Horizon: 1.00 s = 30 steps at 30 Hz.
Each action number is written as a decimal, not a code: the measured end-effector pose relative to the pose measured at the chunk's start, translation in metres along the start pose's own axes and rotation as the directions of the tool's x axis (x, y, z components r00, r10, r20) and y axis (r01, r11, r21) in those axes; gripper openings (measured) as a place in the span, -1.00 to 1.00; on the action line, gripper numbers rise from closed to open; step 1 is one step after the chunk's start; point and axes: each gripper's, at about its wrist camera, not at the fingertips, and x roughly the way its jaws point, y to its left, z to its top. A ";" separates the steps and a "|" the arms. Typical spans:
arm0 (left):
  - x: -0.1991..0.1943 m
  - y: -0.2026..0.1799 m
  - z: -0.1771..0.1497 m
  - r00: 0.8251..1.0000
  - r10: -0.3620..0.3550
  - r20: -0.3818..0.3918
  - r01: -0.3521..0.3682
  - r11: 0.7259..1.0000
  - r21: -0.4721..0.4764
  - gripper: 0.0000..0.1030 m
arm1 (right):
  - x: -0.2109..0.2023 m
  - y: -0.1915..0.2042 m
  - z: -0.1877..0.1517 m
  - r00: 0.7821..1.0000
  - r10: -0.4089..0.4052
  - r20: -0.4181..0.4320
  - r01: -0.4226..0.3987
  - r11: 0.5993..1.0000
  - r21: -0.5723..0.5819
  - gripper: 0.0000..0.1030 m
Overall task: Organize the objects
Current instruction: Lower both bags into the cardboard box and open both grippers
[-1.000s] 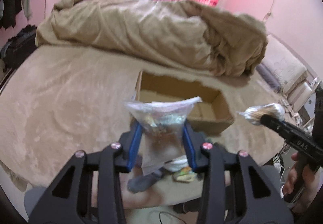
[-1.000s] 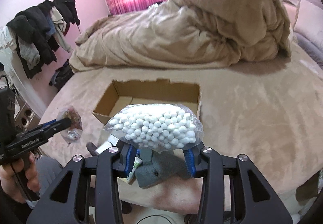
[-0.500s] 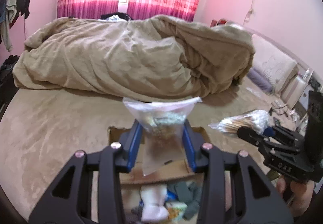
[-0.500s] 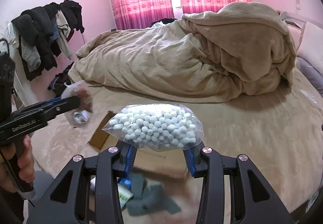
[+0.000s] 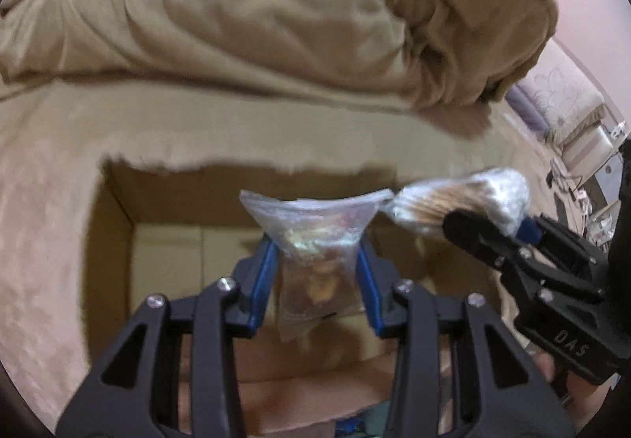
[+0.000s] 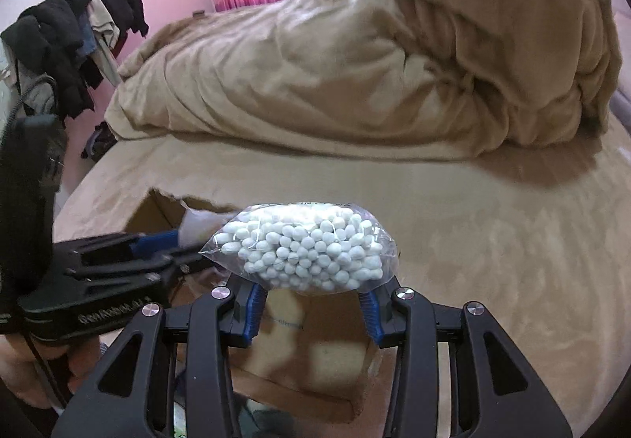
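Note:
My left gripper [image 5: 313,276] is shut on a small clear bag of mixed brownish bits [image 5: 311,240] and holds it over the open cardboard box [image 5: 118,209] on the bed. My right gripper [image 6: 311,304] is shut on a clear bag of cotton swabs [image 6: 303,248], whose white tips face its camera, and holds it above the box's right part [image 6: 315,379]. In the left wrist view the right gripper [image 5: 508,229] and its bag [image 5: 465,201] hang just right of my left bag. In the right wrist view the left gripper [image 6: 118,260] sits at the left.
A rumpled tan duvet [image 5: 276,12] lies heaped across the bed behind the box. The tan bedsheet [image 6: 493,233] spreads to the right of the box. Dark clothes [image 6: 71,35] hang at the far left wall. Small items [image 5: 363,426] lie below the box's near edge.
Both grippers have moved forward and down with their bags, from above the bed edge to over the open box. The two grippers are now closer together.

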 end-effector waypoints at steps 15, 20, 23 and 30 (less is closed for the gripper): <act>-0.005 -0.009 -0.048 0.996 0.056 -0.070 -0.055 0.998 0.029 0.04 | -0.008 0.013 -0.040 0.998 -0.010 -0.054 0.010 1.000 0.004 0.47; -0.021 -0.006 -0.066 0.997 0.043 -0.059 -0.043 0.999 0.004 0.07 | -0.026 0.018 -0.053 0.998 -0.008 -0.065 0.009 1.000 0.009 0.47; -0.038 -0.009 -0.072 0.998 0.059 -0.017 -0.059 0.998 0.013 0.08 | -0.042 0.019 -0.056 0.998 -0.018 -0.055 0.019 1.000 0.014 0.47; -0.104 -0.016 -0.074 0.986 0.096 0.133 -0.098 0.995 0.009 0.54 | -0.082 0.028 -0.052 0.999 -0.040 -0.014 0.041 0.999 0.024 0.47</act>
